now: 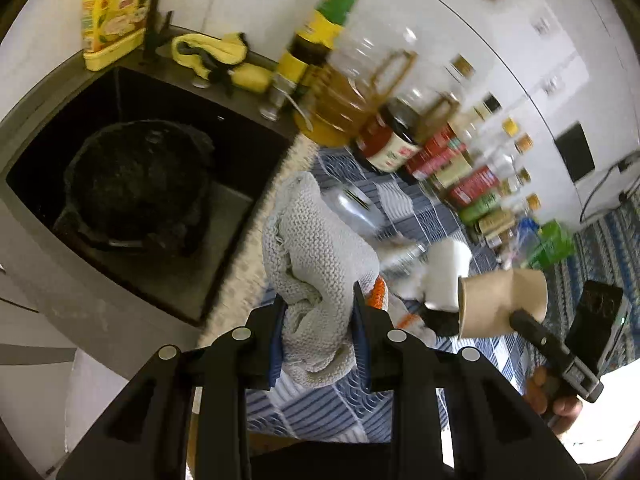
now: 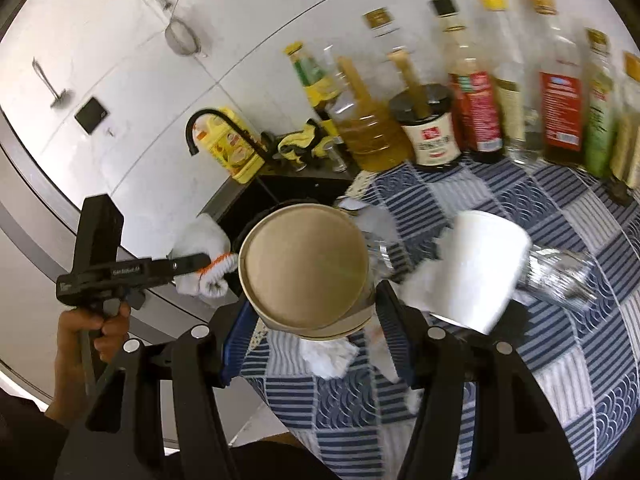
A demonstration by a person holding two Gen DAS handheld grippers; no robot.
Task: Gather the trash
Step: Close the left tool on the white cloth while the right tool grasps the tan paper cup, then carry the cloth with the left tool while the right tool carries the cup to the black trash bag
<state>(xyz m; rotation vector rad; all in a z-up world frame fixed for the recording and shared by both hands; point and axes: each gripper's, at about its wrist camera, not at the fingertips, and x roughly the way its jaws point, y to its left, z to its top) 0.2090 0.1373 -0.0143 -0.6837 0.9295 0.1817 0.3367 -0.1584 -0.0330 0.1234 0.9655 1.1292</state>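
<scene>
My left gripper (image 1: 318, 320) is shut on a grey knitted work glove (image 1: 316, 248) with orange trim, held above the counter's edge. Left of it, a black bag-lined bin (image 1: 140, 184) sits in the dark sink (image 1: 240, 148). My right gripper (image 2: 316, 320) is shut on a brown paper cup (image 2: 304, 272), its mouth facing the camera. In the left wrist view the same cup (image 1: 502, 304) hangs in the right gripper (image 1: 480, 316). The right wrist view shows the left gripper (image 2: 196, 264) with the glove (image 2: 204, 240) near the sink (image 2: 256, 200).
A white cup (image 2: 480, 268), crumpled foil (image 2: 560, 276) and white tissue (image 2: 328, 356) lie on the blue patterned cloth (image 2: 560, 360). Several sauce and oil bottles (image 2: 480, 112) line the wall. A black tap (image 2: 208, 120), yellow detergent jug (image 1: 116, 8) and yellow gloves (image 1: 216, 52) stand behind the sink.
</scene>
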